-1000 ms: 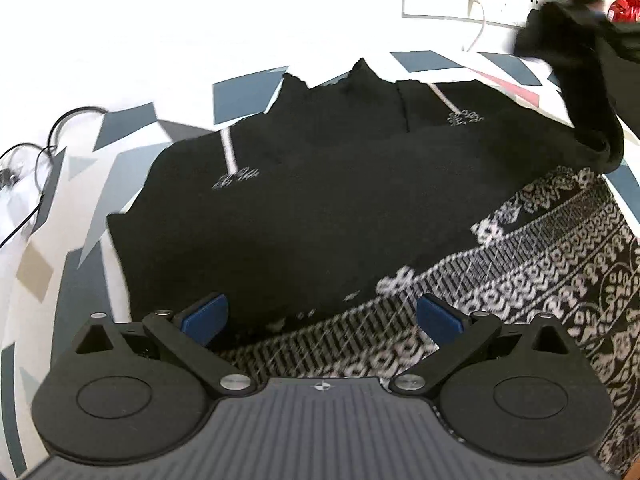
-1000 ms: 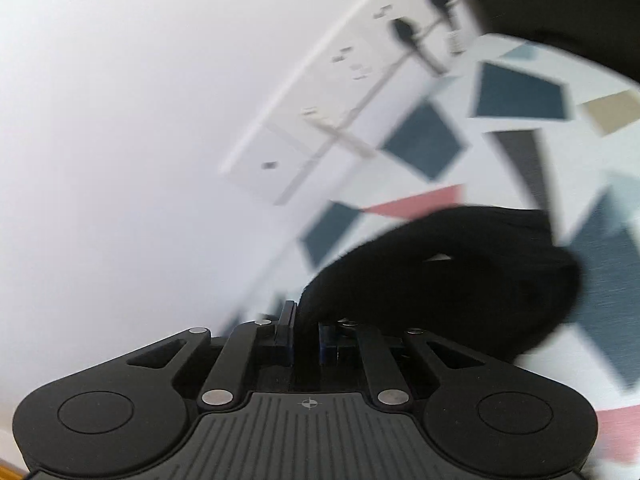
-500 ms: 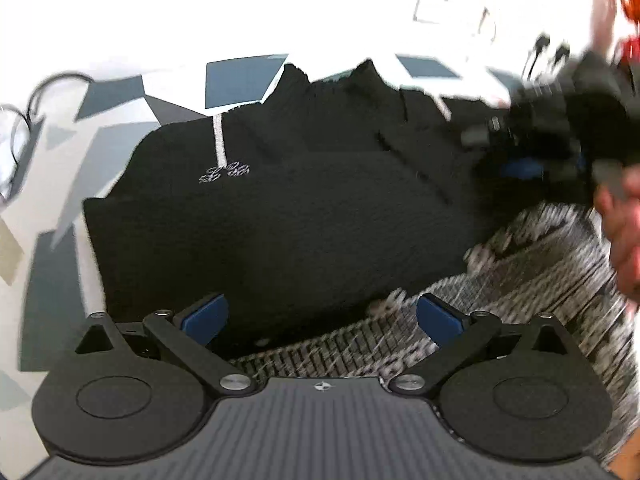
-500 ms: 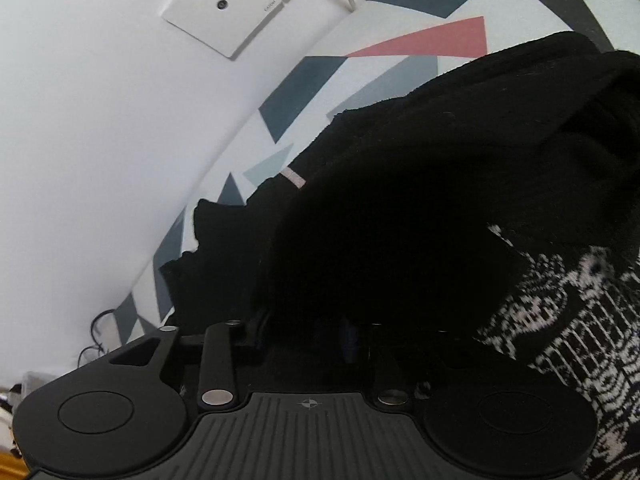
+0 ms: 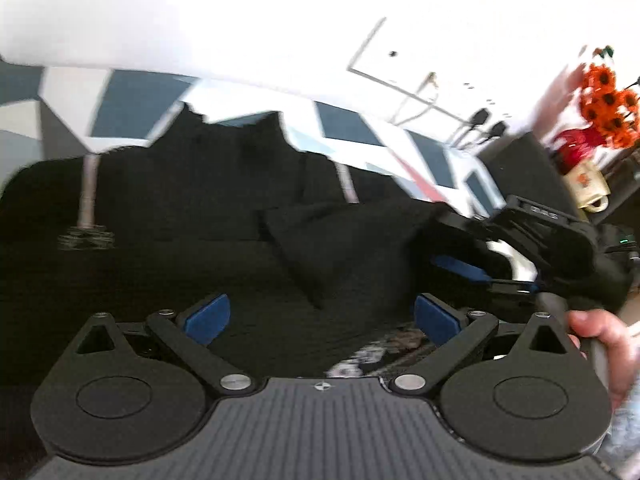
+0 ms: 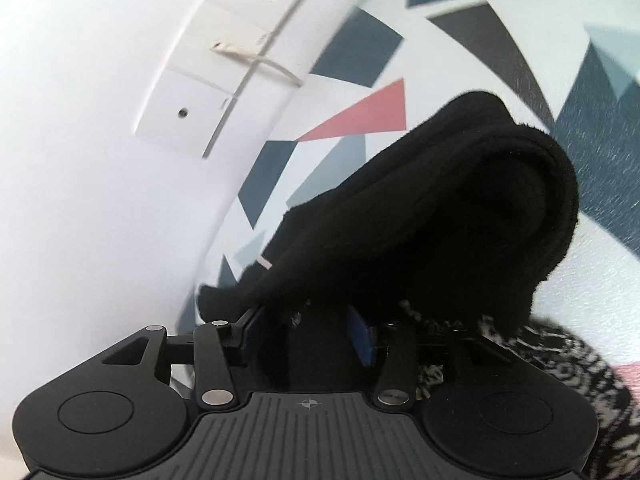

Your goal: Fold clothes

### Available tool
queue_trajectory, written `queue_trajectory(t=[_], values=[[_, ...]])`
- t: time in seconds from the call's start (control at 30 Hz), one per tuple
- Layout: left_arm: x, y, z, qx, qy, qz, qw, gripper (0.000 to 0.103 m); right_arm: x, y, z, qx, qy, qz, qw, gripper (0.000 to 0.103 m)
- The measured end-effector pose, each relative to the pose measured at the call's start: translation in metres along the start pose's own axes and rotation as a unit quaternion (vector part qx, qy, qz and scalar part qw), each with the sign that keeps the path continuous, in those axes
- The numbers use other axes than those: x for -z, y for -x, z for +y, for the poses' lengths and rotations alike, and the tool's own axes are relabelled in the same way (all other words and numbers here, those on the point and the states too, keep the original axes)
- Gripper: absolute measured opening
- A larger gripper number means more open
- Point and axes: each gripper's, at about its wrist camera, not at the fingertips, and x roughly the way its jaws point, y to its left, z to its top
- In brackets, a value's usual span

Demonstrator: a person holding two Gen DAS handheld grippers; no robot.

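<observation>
- The black sweater lies spread over the middle and left of the left wrist view, on a cloth printed with blue, grey and pink triangles.
- One black sleeve is folded across the body, reaching toward the lower centre of that view.
- The sweater's black-and-white patterned band shows at the lower right of the right wrist view.
- The left gripper hangs over the sweater with its blue pads wide apart and nothing between them.
- The right gripper has just been opening; its pads now stand apart, with black sleeve fabric still lying between them.
- In the right wrist view the sleeve's rolled cuff bulges at centre right.
- In the left wrist view the right gripper sits at the right edge, a hand on its handle.
- White wall sockets with plugged cables fill the upper left of the right wrist view.
- Orange flowers stand at the upper right of the left wrist view.
</observation>
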Motion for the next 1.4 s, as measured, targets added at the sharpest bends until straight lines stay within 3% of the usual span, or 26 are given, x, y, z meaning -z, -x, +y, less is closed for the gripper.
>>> queue_trajectory(t=[0.1,0.2,0.33,0.43,0.47,0.5,0.53,0.63,0.73,0.8,0.87,0.93,1.07,1.13,1.27,1.4], values=[[-0.010,-0.002,0.007,0.070,0.062,0.006,0.9956,0.101,-0.006,0.004,0.001,-0.040,-0.022,0.001,0.999,0.044],[-0.020,0.000,0.010,0.074,0.098,-0.020,0.9922,0.101,-0.010,0.017,-0.004,-0.062,-0.036,-0.010,0.997,0.050],[-0.026,0.000,-0.007,0.009,0.037,-0.060,0.9975,0.101,-0.017,0.016,-0.021,-0.033,-0.061,-0.011,0.998,0.050],[-0.029,0.001,-0.032,-0.043,-0.068,-0.071,0.9943,0.101,-0.020,0.011,-0.037,-0.023,-0.093,-0.002,0.995,0.031],[-0.030,0.005,-0.040,-0.055,-0.102,-0.077,0.9902,0.101,-0.020,0.010,-0.041,-0.024,-0.103,0.000,0.994,0.017],[-0.032,0.010,-0.044,-0.063,-0.123,-0.084,0.9868,0.101,-0.019,0.012,-0.045,-0.028,-0.108,0.002,0.994,0.010],[-0.033,0.016,-0.047,-0.069,-0.142,-0.090,0.9832,0.101,-0.019,0.013,-0.047,-0.026,-0.104,0.002,0.994,0.009],[-0.042,0.024,-0.047,-0.046,-0.133,-0.078,0.9870,0.102,-0.016,0.018,-0.050,-0.013,-0.075,0.008,0.997,0.007],[-0.042,0.012,-0.032,0.035,-0.037,-0.026,0.9984,0.102,-0.013,0.024,-0.055,-0.013,-0.068,0.009,0.998,0.007],[-0.037,-0.006,-0.020,0.084,0.040,-0.003,0.9956,0.102,-0.014,0.028,-0.059,-0.016,-0.076,0.005,0.997,0.007],[-0.031,-0.026,-0.008,0.129,0.121,0.019,0.9840,0.102,-0.015,0.030,-0.063,-0.015,-0.082,0.002,0.997,0.007],[-0.021,-0.047,0.006,0.164,0.204,0.035,0.9647,0.102,-0.017,0.031,-0.063,-0.017,-0.083,0.001,0.996,0.007],[-0.004,-0.076,0.020,0.185,0.307,0.048,0.9324,0.102,-0.018,0.033,-0.060,-0.022,-0.074,0.001,0.997,0.007],[-0.004,-0.081,0.021,0.173,0.316,0.031,0.9324,0.102,-0.018,0.034,-0.059,-0.024,-0.071,0.002,0.997,0.007],[-0.015,-0.083,0.018,0.138,0.296,-0.002,0.9452,0.092,-0.014,0.036,-0.061,-0.021,-0.058,0.016,0.998,0.007],[-0.022,-0.083,0.011,0.103,0.262,-0.012,0.9596,0.055,-0.005,0.037,-0.066,-0.022,-0.053,0.032,0.998,0.004]])
